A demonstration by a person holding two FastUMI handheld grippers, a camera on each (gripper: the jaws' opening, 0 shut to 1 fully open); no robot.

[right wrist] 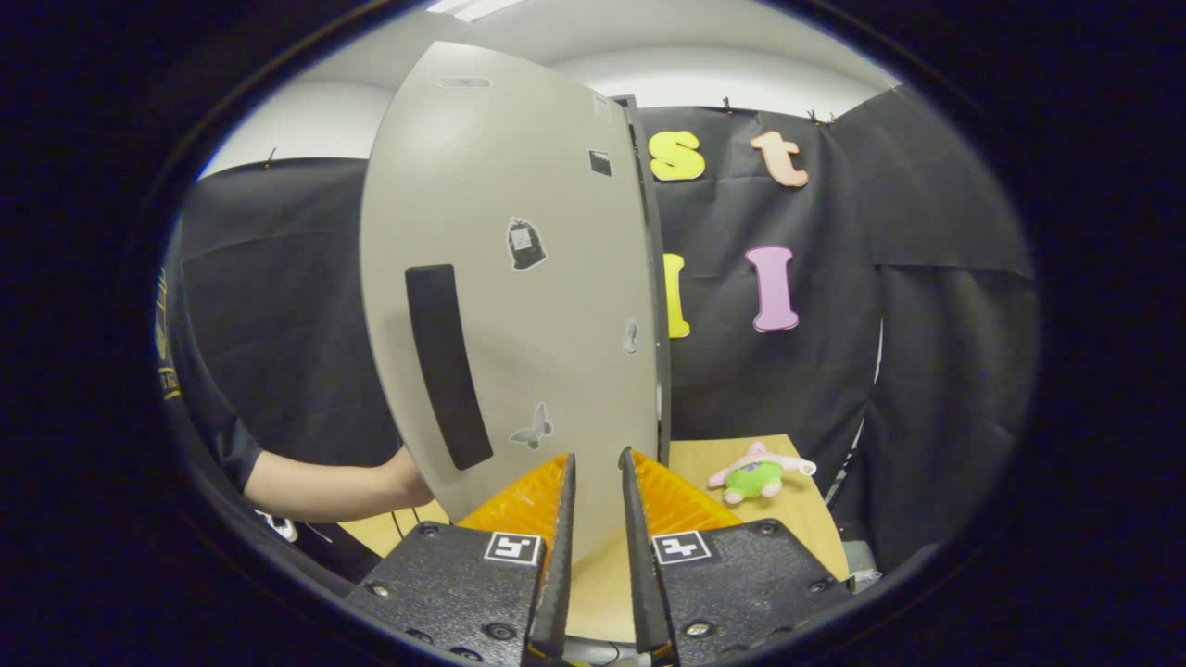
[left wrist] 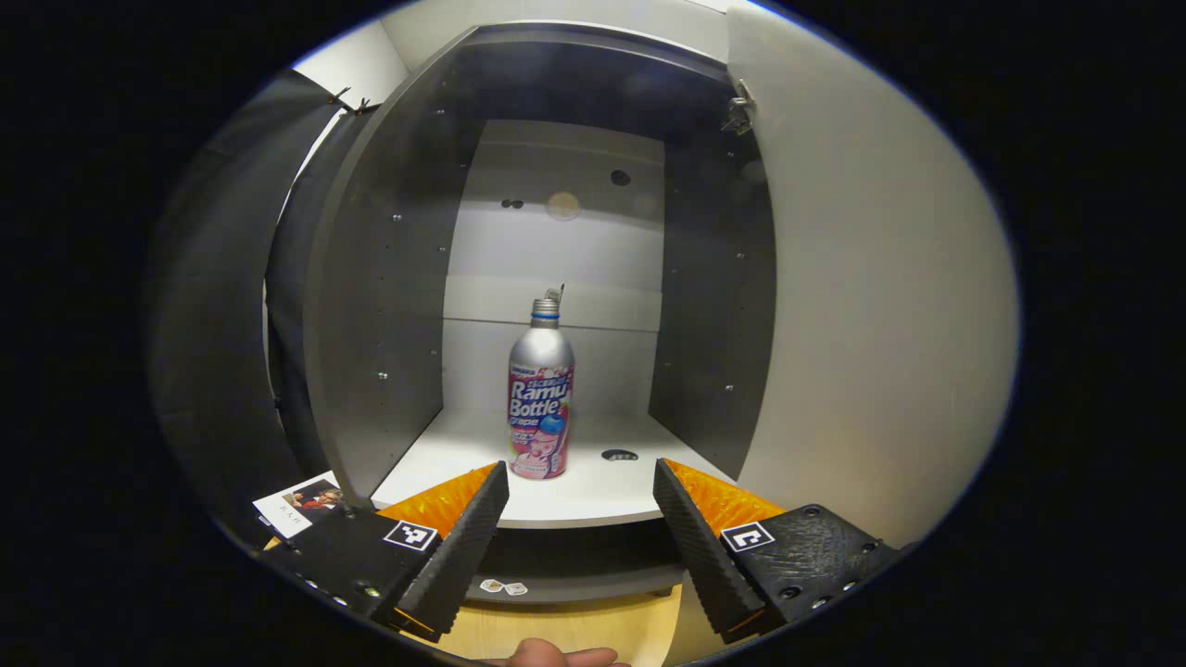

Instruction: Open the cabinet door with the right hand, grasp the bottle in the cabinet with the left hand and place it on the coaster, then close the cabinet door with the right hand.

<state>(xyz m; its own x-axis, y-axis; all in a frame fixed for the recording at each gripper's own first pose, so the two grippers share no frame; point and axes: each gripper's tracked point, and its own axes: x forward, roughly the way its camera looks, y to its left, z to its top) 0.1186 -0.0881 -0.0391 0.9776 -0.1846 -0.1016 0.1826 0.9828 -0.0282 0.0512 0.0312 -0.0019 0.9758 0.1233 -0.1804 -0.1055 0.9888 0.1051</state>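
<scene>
Open cabinet (left wrist: 398, 306), bottle (left wrist: 541, 398) upright beyond spread left gripper (left wrist: 581, 482)

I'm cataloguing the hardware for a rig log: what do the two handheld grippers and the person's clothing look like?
Both the left gripper and the right gripper have black textured bodies, each carrying two square black-and-white markers, and wedge-shaped ribbed fingers. The person's sleeve is short and dark.

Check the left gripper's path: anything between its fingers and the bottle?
Nothing. In the left gripper view, just bare cabinet shelf separates the open left gripper from the upright bottle; the door stands swung aside.
</scene>
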